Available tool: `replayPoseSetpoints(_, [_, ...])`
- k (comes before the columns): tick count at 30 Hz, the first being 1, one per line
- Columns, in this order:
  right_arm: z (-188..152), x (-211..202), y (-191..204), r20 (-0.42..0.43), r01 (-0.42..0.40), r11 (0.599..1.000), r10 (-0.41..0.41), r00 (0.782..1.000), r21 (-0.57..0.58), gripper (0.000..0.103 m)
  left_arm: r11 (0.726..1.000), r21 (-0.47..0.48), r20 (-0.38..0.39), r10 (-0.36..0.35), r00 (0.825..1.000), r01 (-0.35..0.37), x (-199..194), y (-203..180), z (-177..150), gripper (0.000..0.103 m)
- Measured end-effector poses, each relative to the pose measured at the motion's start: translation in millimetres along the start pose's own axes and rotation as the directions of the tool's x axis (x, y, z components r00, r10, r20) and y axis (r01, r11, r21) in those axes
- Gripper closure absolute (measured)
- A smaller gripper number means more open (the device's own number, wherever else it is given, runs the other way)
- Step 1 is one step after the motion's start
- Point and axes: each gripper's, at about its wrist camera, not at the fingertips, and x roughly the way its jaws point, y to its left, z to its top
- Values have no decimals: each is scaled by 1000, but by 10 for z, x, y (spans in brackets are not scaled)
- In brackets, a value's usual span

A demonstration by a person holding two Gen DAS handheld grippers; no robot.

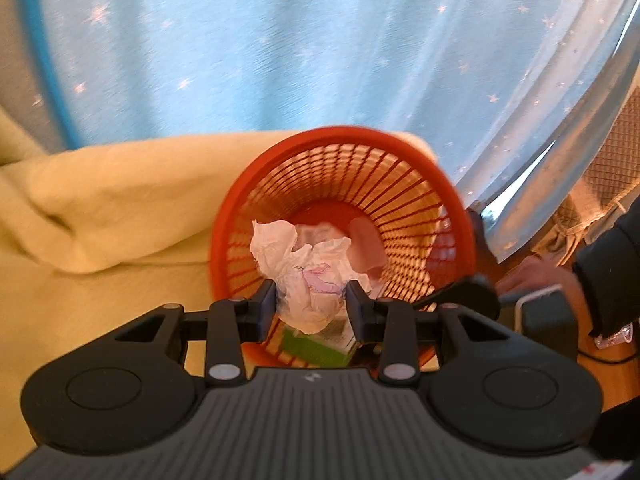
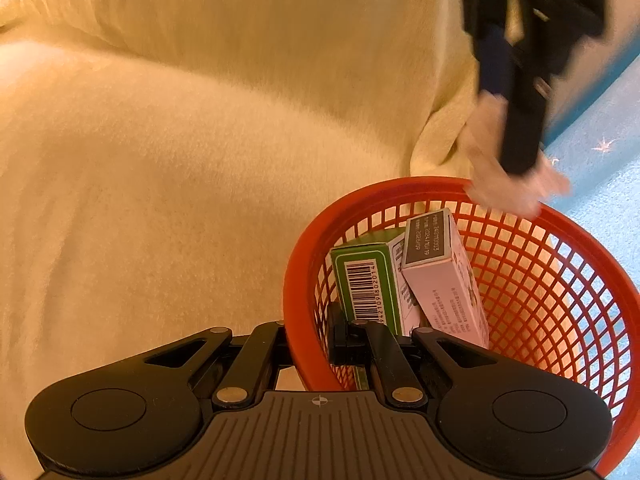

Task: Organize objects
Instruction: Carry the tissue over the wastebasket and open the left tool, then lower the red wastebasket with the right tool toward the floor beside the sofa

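— Jaws of the left gripper [image 1: 311, 303] pinch a crumpled paper [image 1: 310, 276] at lower centre of its view, just over the mouth of the red basket [image 1: 404, 152].

— And the right gripper [image 2: 306, 342]?

— Clamped on the basket rim at lower centre, steadying it. A green box [image 2: 366, 280] and a pink box [image 2: 444, 280] lie inside.

— Progress?

— Well along, apparently; the paper remains to drop.

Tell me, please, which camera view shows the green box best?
The right wrist view: the green box stands inside the red basket, barcode facing the camera. The left wrist view shows only a green sliver behind the crumpled paper.
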Motion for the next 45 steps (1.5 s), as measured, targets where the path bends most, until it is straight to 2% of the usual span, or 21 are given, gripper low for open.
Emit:
replayPoseSetpoints(7, [5, -96, 2, 16, -8, 999, 8, 1000, 32, 102, 999, 20, 11, -44, 999, 43, 170, -193, 231, 70])
replayPoseSetpoints(9, [9, -126, -6, 22, -13, 999, 12, 1000, 45, 102, 998, 19, 9, -55, 998, 55, 234, -240, 296, 67])
replayPoseSetpoints(10, [12, -138, -8, 24, -14, 999, 13, 1000, 50, 102, 998, 14, 8, -57, 998, 57, 272, -258, 323, 61])
replayPoseSetpoints(11, [15, -149, -9, 25, -15, 998, 14, 1000, 57, 102, 999, 16, 16, -48, 999, 47, 304, -280, 345, 54])
replayPoseSetpoints(16, [42, -201, -26, 31, -16, 997, 14, 999, 79, 102, 1000, 0, 42, -20, 999, 20, 250, -296, 367, 54])
replayPoseSetpoints(21, [46, -247, -66, 37, -9, 995, 5, 999, 96, 103, 996, -51, 71, 71, 995, -67, -1, -180, 253, 54])
replayPoseSetpoints(24, [74, -292, -92, 35, -6, 993, 1, 999, 118, 103, 983, -124, 77, 143, 987, -133, -200, -54, 83, 53])
replayPoseSetpoints(28, [112, -366, -135, 27, -8, 986, 3, 1000, 167, 103, 949, -232, 27, 227, 974, -214, -409, 97, -197, 52])
replayPoseSetpoints(31, [149, -416, -154, 13, -8, 980, 5, 1000, 201, 103, 923, -294, 4, 261, 965, -248, -538, 155, -413, 51])
replayPoseSetpoints(40, [156, -497, -171, -34, -2, 970, 11, 999, 244, 103, 869, -391, -60, 304, 951, -303, -682, 121, -826, 49])
replayPoseSetpoints(45, [174, -533, -161, -50, -8, 973, 20, 999, 232, 102, 856, -406, -89, 310, 946, -319, -701, 34, -1001, 48])
